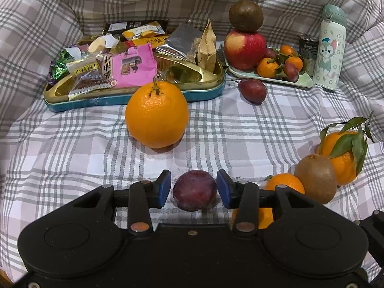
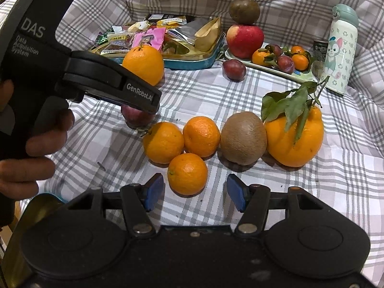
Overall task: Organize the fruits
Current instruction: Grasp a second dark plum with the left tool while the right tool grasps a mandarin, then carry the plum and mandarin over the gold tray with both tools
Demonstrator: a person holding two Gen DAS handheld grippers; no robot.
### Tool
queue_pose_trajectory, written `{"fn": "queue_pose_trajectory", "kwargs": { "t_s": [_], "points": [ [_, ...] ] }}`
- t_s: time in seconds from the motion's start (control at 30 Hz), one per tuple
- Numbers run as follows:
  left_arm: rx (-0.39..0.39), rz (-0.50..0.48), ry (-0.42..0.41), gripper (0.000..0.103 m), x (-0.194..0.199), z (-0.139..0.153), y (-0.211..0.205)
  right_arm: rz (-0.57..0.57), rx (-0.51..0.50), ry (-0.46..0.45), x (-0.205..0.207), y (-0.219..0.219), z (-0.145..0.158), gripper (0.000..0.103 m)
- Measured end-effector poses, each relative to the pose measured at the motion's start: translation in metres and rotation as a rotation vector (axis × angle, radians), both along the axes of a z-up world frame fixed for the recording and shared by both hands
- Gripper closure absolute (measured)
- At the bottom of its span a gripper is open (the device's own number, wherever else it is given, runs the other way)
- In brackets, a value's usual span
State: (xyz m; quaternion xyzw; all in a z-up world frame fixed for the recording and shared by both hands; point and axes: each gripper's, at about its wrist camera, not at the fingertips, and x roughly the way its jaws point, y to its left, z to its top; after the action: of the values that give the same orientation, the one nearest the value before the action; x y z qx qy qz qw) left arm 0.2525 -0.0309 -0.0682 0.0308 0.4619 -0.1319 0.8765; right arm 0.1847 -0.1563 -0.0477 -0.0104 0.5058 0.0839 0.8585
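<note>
Blue rubber pads tip our two black grippers. Our left gripper (image 1: 194,189) brackets a dark purple plum (image 1: 195,190) on the checked cloth (image 1: 84,148), its pads just beside the fruit with thin gaps showing on either side. Our right gripper (image 2: 195,193) stands wide, with nothing held; a small mandarin (image 2: 187,174) lies just ahead between its fingers. In the right wrist view, the left gripper's body reads "DAS Data Acquisition System" and "GenRobot.AI". Beyond sit two more mandarins (image 2: 182,139), a kiwi (image 2: 243,138) and a leafy orange (image 2: 294,139) in a row, touching. Farther on, a large orange (image 1: 157,115) stands before a teal tin (image 1: 134,100) of snack packets, one marked "PASTRY". A red pear (image 1: 253,90) lies beside a pale green plate (image 1: 304,82) holding an apple (image 1: 244,49) and small fruit. A cartoon-cat bottle (image 1: 330,48) stands rightmost.
</note>
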Motion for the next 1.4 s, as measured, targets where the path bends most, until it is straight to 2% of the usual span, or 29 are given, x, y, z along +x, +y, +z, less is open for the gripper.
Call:
{"fn": "queue_pose_trajectory", "kwargs": {
  "t_s": [0.33,0.47,0.63,0.7,0.83,1.1,1.4],
  "points": [
    [0.014,0.000,0.022,0.051,0.000,-0.009,-0.002,0.016,-0.017,-0.012,0.004,0.008,-0.008,0.041],
    [0.020,0.003,0.030,0.051,0.002,-0.013,-0.003,0.009,-0.016,0.008,0.006,0.008,-0.013,0.049],
    [0.038,-0.009,0.013,0.052,0.002,-0.013,-0.006,0.003,-0.028,-0.016,0.006,0.009,-0.014,0.054],
    [0.043,-0.016,0.007,0.052,0.001,-0.013,-0.007,0.011,-0.033,-0.029,0.004,0.011,-0.014,0.062],
    [0.049,-0.014,-0.002,0.053,-0.002,-0.012,-0.006,0.012,-0.052,-0.044,0.001,0.012,-0.013,0.063],
    [0.052,0.016,-0.051,0.053,-0.018,0.005,0.006,-0.002,-0.060,-0.056,-0.014,0.005,-0.001,0.063],
    [0.067,0.031,-0.116,0.053,-0.055,0.036,0.025,-0.020,-0.059,-0.106,-0.048,-0.006,0.030,0.063]
  ]
}}
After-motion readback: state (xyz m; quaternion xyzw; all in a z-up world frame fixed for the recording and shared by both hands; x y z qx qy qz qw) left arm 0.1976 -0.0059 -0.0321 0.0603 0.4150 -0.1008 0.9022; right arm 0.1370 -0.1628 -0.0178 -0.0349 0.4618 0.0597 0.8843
